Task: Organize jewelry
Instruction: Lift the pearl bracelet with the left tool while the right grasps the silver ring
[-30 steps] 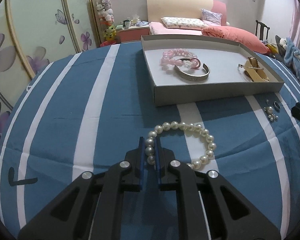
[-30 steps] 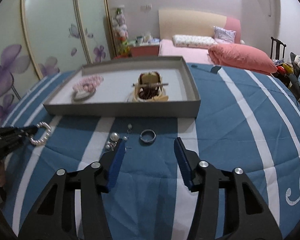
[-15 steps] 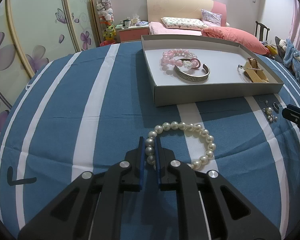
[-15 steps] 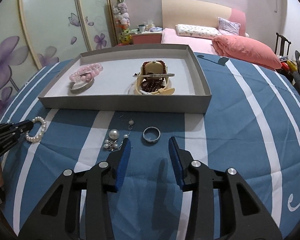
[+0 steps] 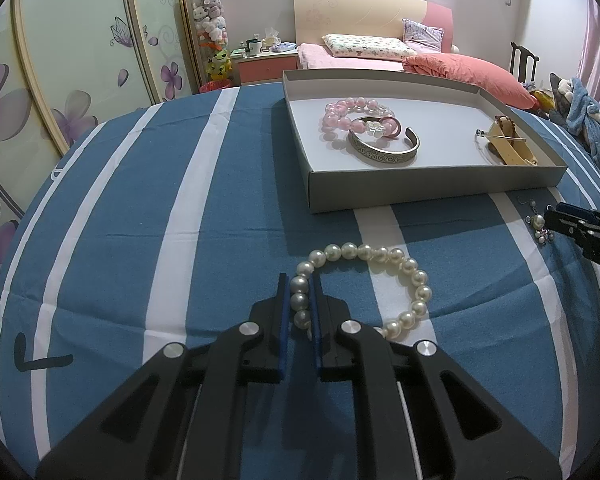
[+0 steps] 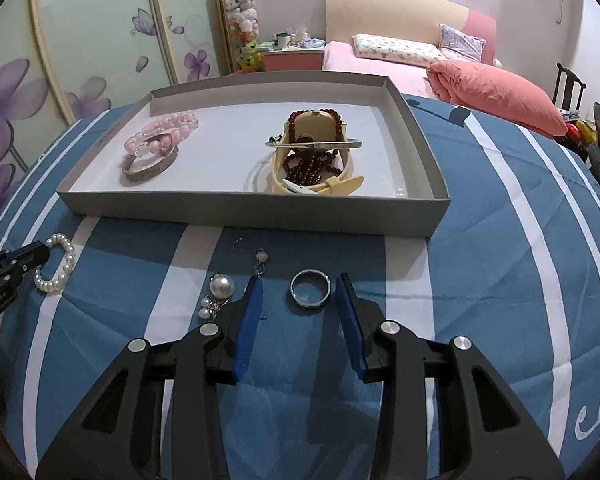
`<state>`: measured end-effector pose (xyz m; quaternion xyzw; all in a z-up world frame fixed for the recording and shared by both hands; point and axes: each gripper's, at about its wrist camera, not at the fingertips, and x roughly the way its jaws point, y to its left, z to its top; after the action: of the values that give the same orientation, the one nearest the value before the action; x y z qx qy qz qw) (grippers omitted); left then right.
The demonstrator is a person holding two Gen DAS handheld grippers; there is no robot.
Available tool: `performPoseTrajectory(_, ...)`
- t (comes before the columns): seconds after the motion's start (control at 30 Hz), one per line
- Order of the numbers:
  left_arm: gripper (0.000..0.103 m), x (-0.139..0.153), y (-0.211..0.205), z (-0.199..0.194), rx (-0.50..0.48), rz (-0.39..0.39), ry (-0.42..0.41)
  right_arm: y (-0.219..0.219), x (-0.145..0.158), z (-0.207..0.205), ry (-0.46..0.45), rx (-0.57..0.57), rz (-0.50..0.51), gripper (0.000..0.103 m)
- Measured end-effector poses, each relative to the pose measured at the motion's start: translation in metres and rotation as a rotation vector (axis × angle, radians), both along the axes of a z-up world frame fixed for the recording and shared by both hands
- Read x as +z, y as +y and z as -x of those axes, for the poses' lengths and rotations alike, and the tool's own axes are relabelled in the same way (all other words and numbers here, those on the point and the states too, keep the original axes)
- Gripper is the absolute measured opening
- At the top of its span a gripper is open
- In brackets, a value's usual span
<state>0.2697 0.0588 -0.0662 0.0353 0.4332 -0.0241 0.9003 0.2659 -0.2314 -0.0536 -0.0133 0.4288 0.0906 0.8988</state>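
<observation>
- My left hand-held gripper [image 5: 300, 300] is clamped on a short run of beads of the pearl bracelet [image 5: 374, 276], which lies on the blue striped surface [image 5: 140, 220] in front of the grey tray [image 5: 420, 194].
- My right hand-held gripper [image 6: 298, 292] is spread wide, its pads on either side of the silver ring [image 6: 310, 288] without touching it; the ring lies flat on the cloth, near the tray's front wall.
- I judge this as the pick-up stage for both pieces. The tray already holds a pink bead bracelet [image 5: 350, 114], a silver cuff [image 5: 384, 148] and a cream watch [image 6: 316, 168] with dark red beads.
- Next, I would close on the ring squarely, since it is thin and could slip, then lift the pearls over the tray wall.
- The pearl earrings [image 6: 216, 294] and drop earring [image 6: 260, 258] beside the ring are not yet handled.
- Compared with a second ago, the right hand-held gripper has moved forward to straddle the ring; the left grip looks unchanged.
</observation>
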Motion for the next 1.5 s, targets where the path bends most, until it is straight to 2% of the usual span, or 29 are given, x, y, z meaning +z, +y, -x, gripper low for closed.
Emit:
performPoseTrajectory(0.13, 0.011, 0.000, 0.000, 0.000, 0.000, -0.001, 0.000, -0.001, 0.000, -0.001, -0.003, -0.006, 0.016, 0.033)
performPoseTrajectory(0.27, 0.011, 0.000, 0.000, 0.000, 0.000, -0.001, 0.000, -0.006, 0.000, 0.001, 0.001, -0.015, 0.009, 0.023)
performPoseTrajectory(0.5, 0.011, 0.000, 0.000, 0.000, 0.000, -0.002, 0.000, -0.013, 0.001, 0.012, -0.009, -0.021, -0.019, 0.023)
performPoseTrajectory(0.77, 0.010, 0.002, 0.001, 0.003, 0.000, 0.013, -0.017, -0.027, 0.028, 0.034, -0.157, -0.042, -0.106, 0.023)
performPoseTrajectory(0.97, 0.010, 0.012, -0.001, 0.013, -0.009, 0.048, -0.077, -0.028, 0.050, 0.048, -0.290, -0.040, -0.139, 0.023)
performPoseTrajectory(1.13, 0.010, 0.032, -0.003, 0.022, -0.026, 0.096, -0.152, -0.028, 0.064, 0.055, -0.382, -0.036, -0.147, 0.023)
performPoseTrajectory(1.33, 0.010, 0.057, -0.010, 0.033, -0.051, 0.141, -0.235, -0.028, 0.070, 0.059, -0.430, -0.040, -0.152, 0.023)
performPoseTrajectory(1.5, 0.010, 0.070, -0.019, 0.040, -0.071, 0.144, -0.283, -0.029, 0.071, 0.060, -0.455, -0.050, -0.156, 0.023)
